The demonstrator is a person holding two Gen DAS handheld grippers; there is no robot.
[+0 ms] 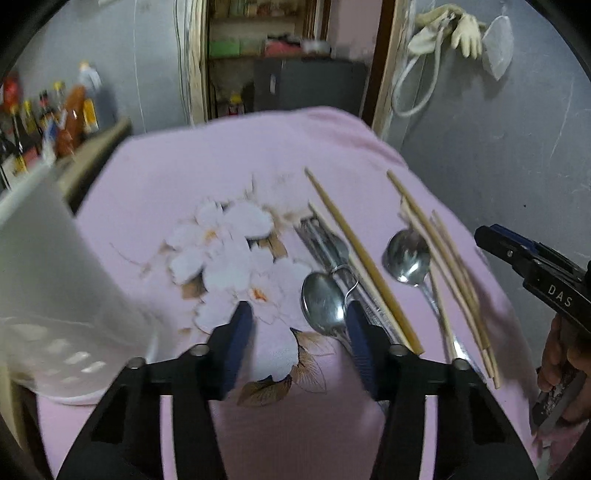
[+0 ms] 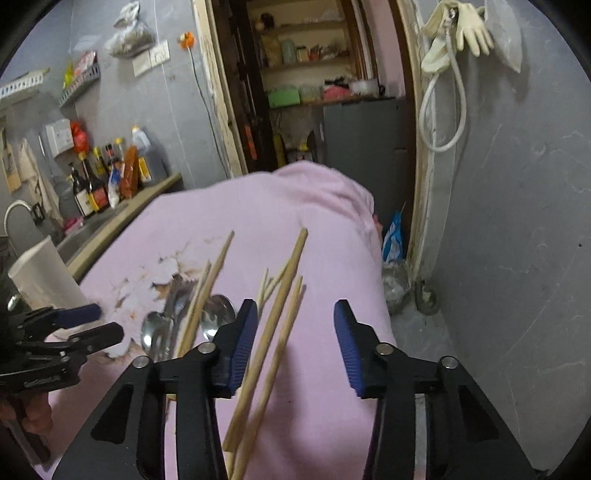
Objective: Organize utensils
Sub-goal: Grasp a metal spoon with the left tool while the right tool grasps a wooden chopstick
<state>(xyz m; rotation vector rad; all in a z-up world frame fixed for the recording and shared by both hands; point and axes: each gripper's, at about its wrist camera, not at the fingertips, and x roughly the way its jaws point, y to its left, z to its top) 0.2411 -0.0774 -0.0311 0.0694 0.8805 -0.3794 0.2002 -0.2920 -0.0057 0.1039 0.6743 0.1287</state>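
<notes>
Pale wooden chopsticks (image 1: pixel 439 266) and shiny steel spoons (image 1: pixel 323 301) lie scattered on the right of the pink cloth (image 1: pixel 177 173). Left gripper (image 1: pixel 299 325) and right gripper (image 2: pixel 295 332) hover, jaws part-open and gripping nothing.

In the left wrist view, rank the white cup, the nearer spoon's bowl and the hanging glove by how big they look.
1. White cup, though it sits closest to the camera.
2. Spoon bowl.
3. Glove, far away on the wall.
</notes>
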